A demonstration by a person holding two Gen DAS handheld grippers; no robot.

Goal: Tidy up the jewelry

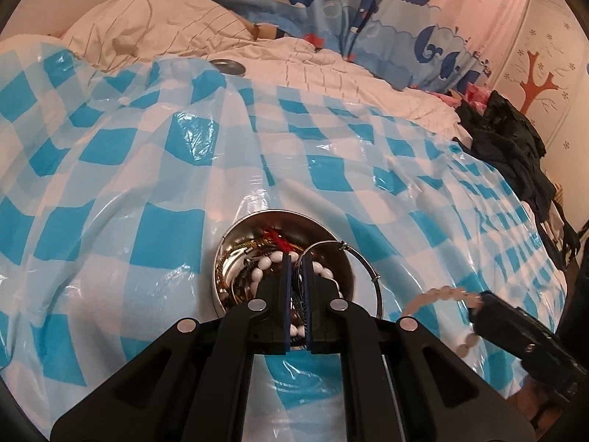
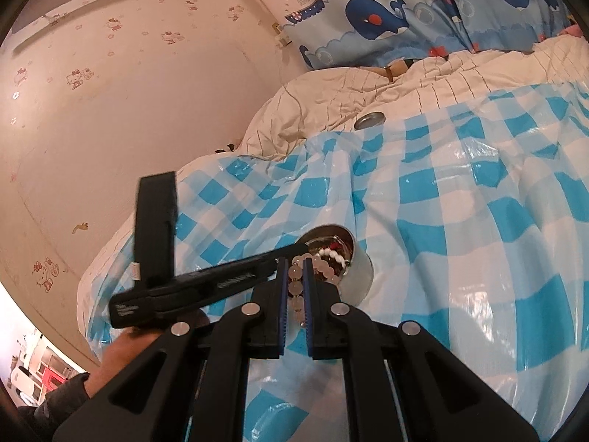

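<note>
A steel bowl (image 1: 235, 228) of mixed jewelry sits on the blue-and-white checked plastic sheet (image 1: 147, 169); in it lie a white bead bracelet (image 1: 265, 263) and a red tassel (image 1: 276, 237). My left gripper (image 1: 299, 258) hangs over the bowl, shut on a thin silver bangle (image 1: 364, 259) that sticks out to the right. My right gripper (image 2: 294, 262) is shut on a pale pink bead bracelet (image 2: 295, 287), just short of the bowl (image 2: 359, 272). In the left wrist view the right gripper (image 1: 476, 304) and the pink bracelet (image 1: 438, 293) are at the lower right, blurred.
A small round metal dish (image 1: 228, 66) lies at the sheet's far edge by a crumpled cream duvet (image 1: 154, 25). Dark clothes (image 1: 508, 136) are piled at the right. A whale-print curtain (image 1: 331, 7) hangs behind. A wall (image 2: 110, 129) stands left of the bed; a person's hand (image 2: 121, 346) holds the left gripper.
</note>
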